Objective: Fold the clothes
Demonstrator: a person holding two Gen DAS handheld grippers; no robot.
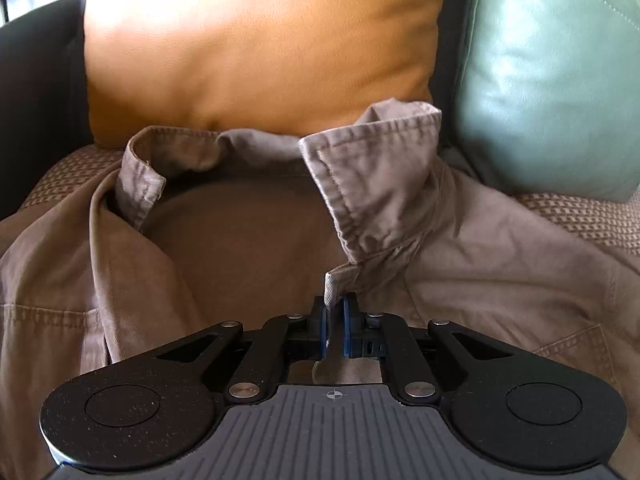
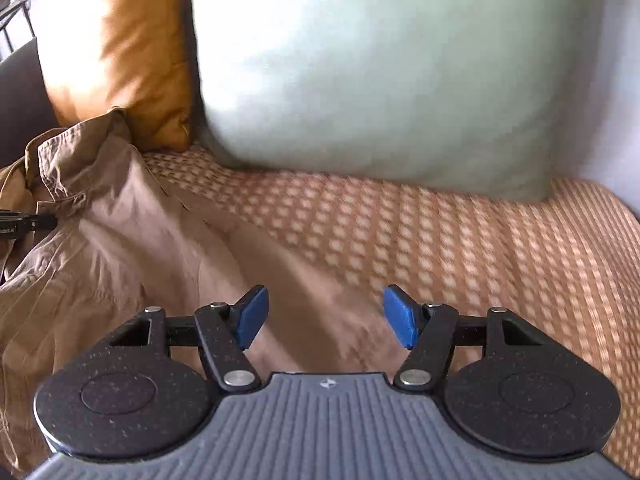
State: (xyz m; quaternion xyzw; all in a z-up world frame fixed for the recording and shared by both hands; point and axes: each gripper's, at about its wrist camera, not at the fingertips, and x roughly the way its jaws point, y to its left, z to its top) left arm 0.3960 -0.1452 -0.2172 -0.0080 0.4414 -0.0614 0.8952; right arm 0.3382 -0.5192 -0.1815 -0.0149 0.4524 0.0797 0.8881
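Left wrist view: the left hand-held gripper (image 1: 335,312) is clamped on a front edge of the tan shirt (image 1: 460,240), just below the collar (image 1: 372,168); a strip of cloth stands pinched between its blue pads (image 1: 351,320). The shirt lies open on a patterned sofa cover (image 1: 592,220), collar toward an orange cushion (image 1: 256,48), with a green cushion (image 1: 560,80) to the right. Only this view shows the grip and the open neckline.

Right wrist view: the right hand-held gripper (image 2: 326,318) has its jaws wide apart, nothing between them, over the shirt's (image 2: 120,248) right-hand edge where it meets the sofa cover (image 2: 460,248). Only this view shows the bare stretch of cover to the right. The orange cushion (image 2: 120,48) and green cushion (image 2: 380,72) stand behind. No containers appear in either view.
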